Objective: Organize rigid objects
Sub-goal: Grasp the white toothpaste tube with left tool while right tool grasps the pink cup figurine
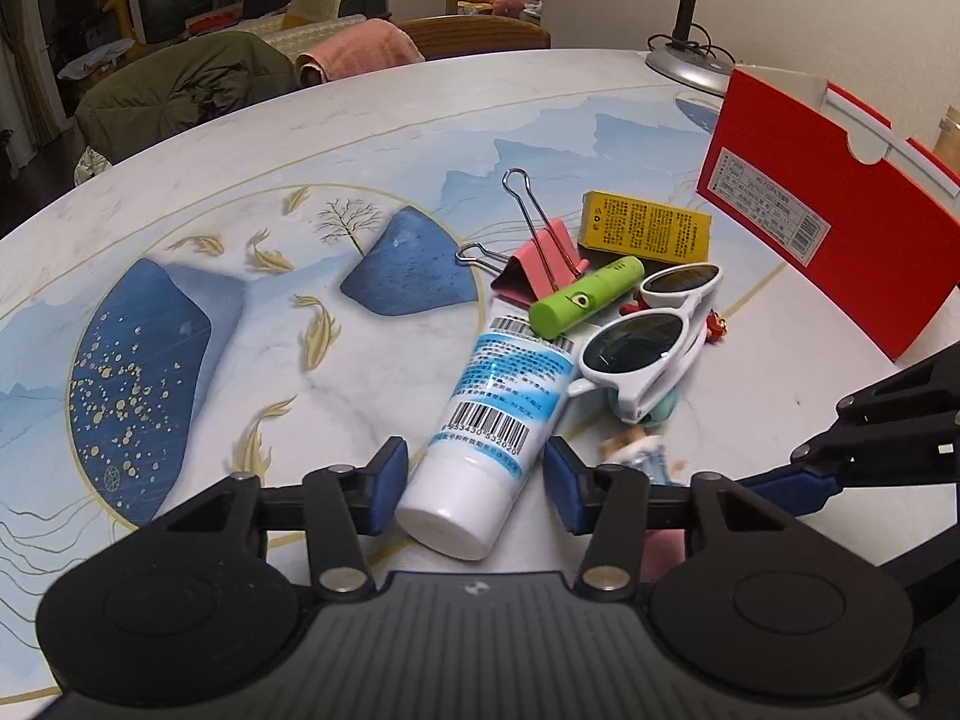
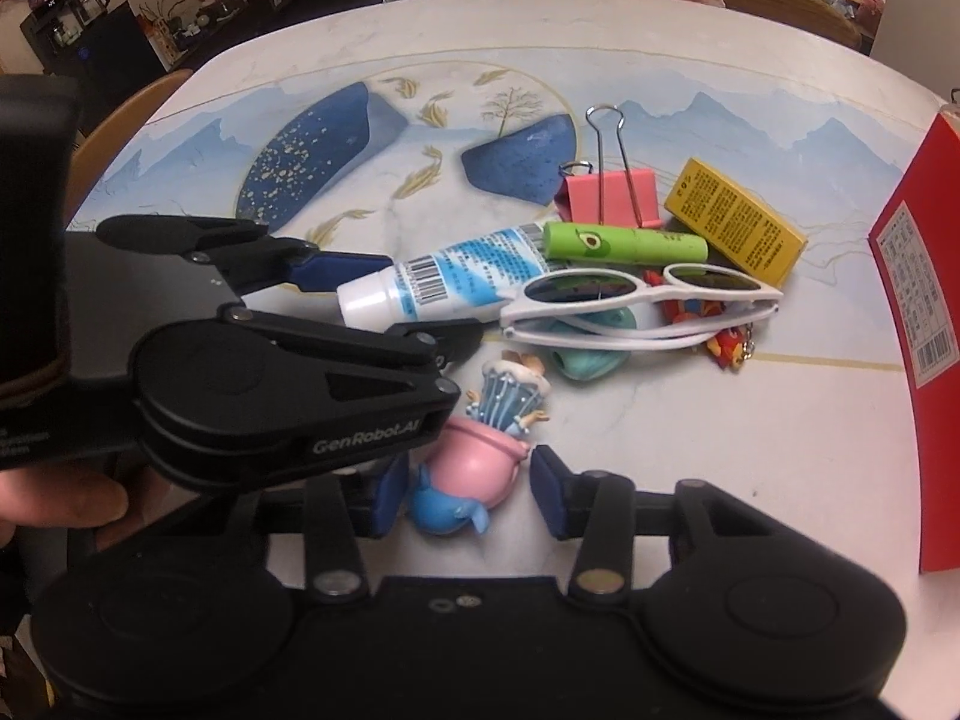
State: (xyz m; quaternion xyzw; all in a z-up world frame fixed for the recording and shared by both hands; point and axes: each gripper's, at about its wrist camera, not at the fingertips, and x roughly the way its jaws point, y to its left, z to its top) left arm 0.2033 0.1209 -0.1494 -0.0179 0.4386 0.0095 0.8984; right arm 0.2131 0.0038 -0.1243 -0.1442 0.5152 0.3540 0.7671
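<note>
White tube [image 1: 480,432] with blue label and barcode lying lower centre of left wrist frame, cap end nearest the camera. Left gripper [image 1: 474,486] straddling that cap end: left blue pad [image 1: 387,483] against the tube's side, right pad close beside it, contact there not clear; tube between jaws, grip not confirmed. Green stick [image 1: 585,297] resting across the tube's far end. Pink binder clip [image 1: 540,267] and yellow box [image 1: 645,231] just beyond, upper right of centre. White sunglasses [image 1: 651,339] right of the tube, propped on a teal object [image 1: 660,408].

Right wrist frame: pink-and-blue figurine [image 2: 465,480] at lower centre, between the jaws of the right gripper [image 2: 465,489]. Left pad touching or nearly touching the blue part, right pad standing slightly off the pink rim; jaws partly closed, firm hold not evident. Small blue-striped figurine [image 2: 510,396] just above it. Red keychain toy [image 2: 723,348] under the sunglasses' right end.

Red carton [image 1: 834,222] upright at right edge. All on a marble-look table [image 1: 240,138] with blue painted motifs. Lamp base [image 1: 690,63] upper right.
</note>
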